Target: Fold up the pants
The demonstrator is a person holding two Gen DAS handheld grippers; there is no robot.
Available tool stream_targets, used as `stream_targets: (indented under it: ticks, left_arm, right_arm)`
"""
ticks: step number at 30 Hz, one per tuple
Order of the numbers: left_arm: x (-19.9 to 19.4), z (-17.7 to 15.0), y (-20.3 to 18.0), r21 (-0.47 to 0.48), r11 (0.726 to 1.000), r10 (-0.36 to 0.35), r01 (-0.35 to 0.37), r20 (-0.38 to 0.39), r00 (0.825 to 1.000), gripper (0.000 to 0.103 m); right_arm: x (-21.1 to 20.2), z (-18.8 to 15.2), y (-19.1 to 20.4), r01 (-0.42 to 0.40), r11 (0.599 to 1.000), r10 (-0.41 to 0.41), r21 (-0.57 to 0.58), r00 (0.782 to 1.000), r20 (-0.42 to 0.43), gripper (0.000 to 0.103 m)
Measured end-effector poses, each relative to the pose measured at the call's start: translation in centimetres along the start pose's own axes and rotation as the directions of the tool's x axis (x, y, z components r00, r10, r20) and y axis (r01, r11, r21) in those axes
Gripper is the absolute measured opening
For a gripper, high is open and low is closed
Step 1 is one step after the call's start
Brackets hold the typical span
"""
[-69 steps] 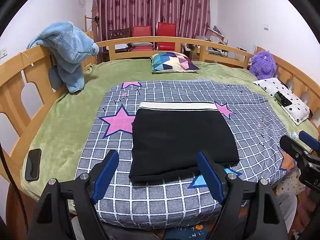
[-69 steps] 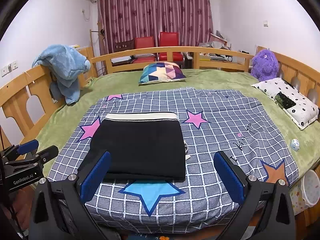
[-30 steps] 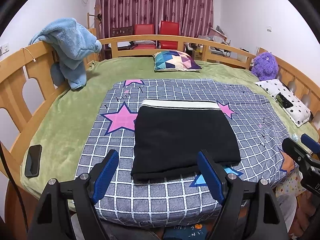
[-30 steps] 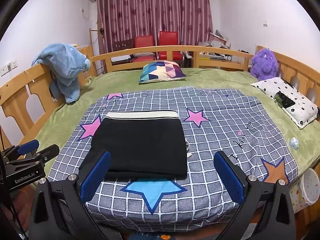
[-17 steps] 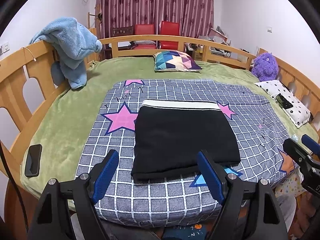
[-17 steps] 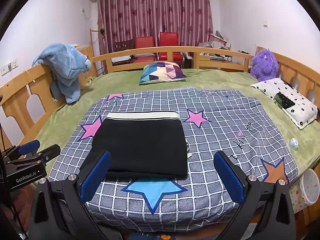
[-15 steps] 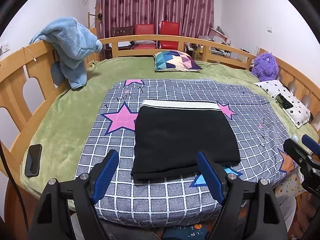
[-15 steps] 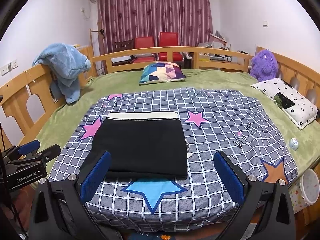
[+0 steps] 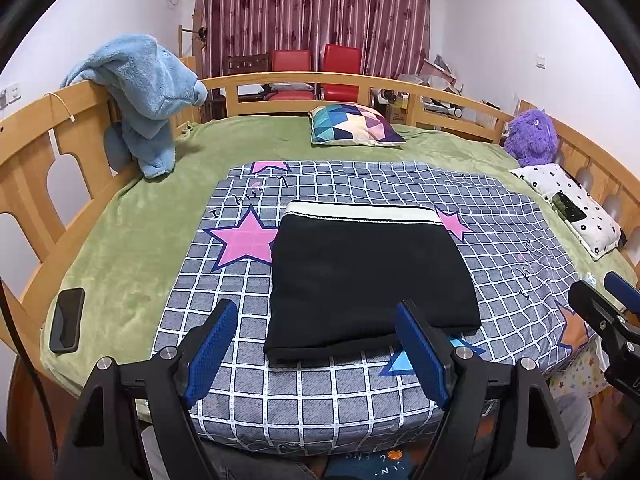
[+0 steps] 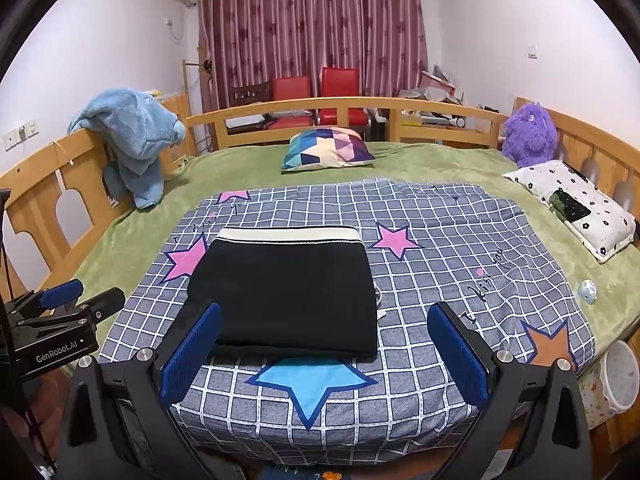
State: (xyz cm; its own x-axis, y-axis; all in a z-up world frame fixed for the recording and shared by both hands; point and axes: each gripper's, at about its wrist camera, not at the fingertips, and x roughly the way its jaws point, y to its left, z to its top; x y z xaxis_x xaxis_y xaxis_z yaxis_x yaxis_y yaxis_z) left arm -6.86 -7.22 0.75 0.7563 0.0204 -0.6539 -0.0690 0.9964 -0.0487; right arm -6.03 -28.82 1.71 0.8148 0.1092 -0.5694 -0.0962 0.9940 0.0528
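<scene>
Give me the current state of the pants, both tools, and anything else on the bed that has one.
Pants: folded into a flat rectangle, white waistband at the far edge, lying on the checked blanket.
Left tool: open, holding nothing.
Right tool: open, holding nothing.
Phone: lying flat, screen dark.
Blue plush blanket: draped over the bed rail.

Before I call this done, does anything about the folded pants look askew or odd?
Mostly tidy: the black pants lie in a flat rectangle on the checked quilt, pale waistband at the far edge. One oddity: a small pale bit, maybe a drawstring or tag, pokes out at their right edge. Both tools are open and clear.
</scene>
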Motion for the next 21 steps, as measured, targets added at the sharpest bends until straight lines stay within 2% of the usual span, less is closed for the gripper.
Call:
stream_targets:
  ticks: [21]
  left_arm:
    - [0.63,0.27,0.37,-0.022,1.0,0.0,0.0,0.012,1.0,0.08]
  right_arm:
    - [-0.39,0.19,0.54,0.01,1.0,-0.01,-0.004,1.0,0.01,0.101]
